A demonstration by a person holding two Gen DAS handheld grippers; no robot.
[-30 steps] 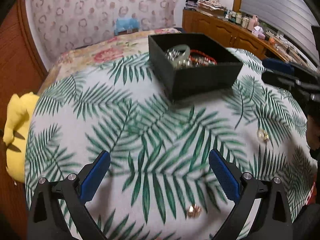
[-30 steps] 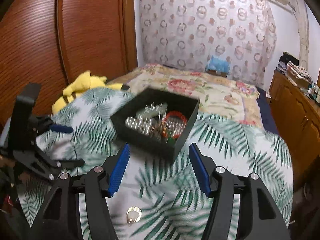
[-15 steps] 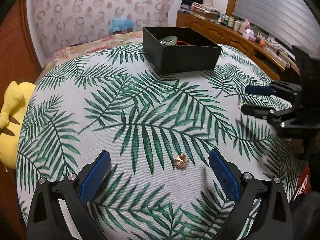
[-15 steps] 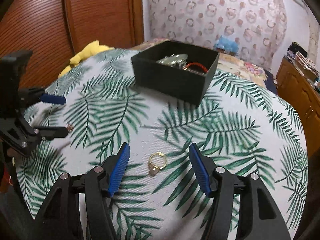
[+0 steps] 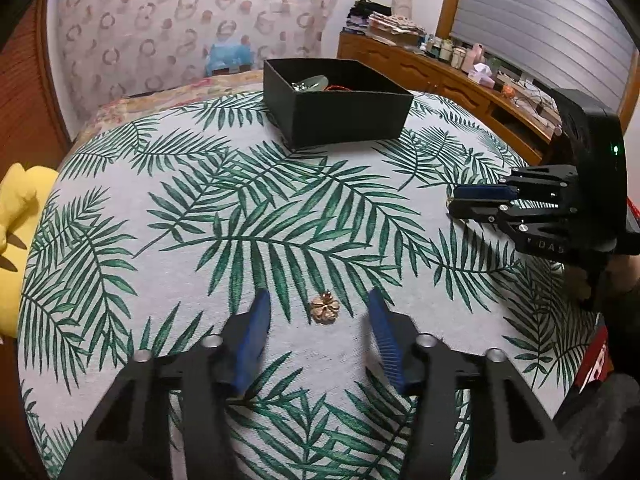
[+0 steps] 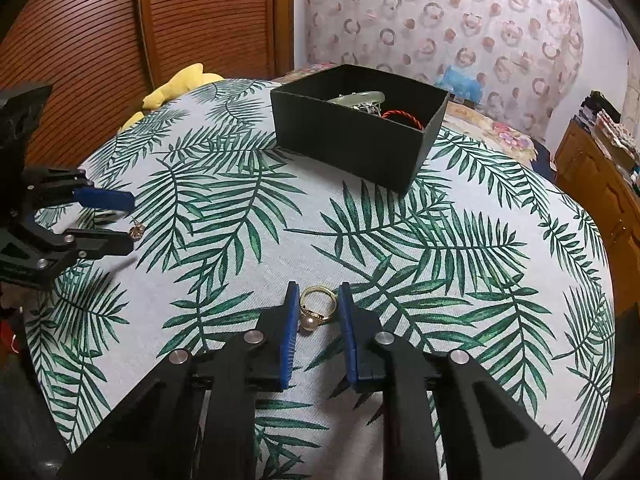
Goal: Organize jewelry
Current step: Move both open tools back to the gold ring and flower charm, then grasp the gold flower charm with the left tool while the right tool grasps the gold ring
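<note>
Left view: you have dropped from the box to the counter, and your left gripper is closing, charm between the jaws, untouched. Right view: your right gripper narrows around the ring; contact is unclear. Grasp both, then carry them to the box, whose contents are mostly hidden.

A small gold flower-shaped earring lies flat on a leaf-print cloth. Well apart from it, a gold ring with a pearl-like bead lies on the same cloth, bead end nearest the camera. Farther back sits an open black box, holding a pale green bangle, a red twisted cord bracelet and silvery pieces.
</note>
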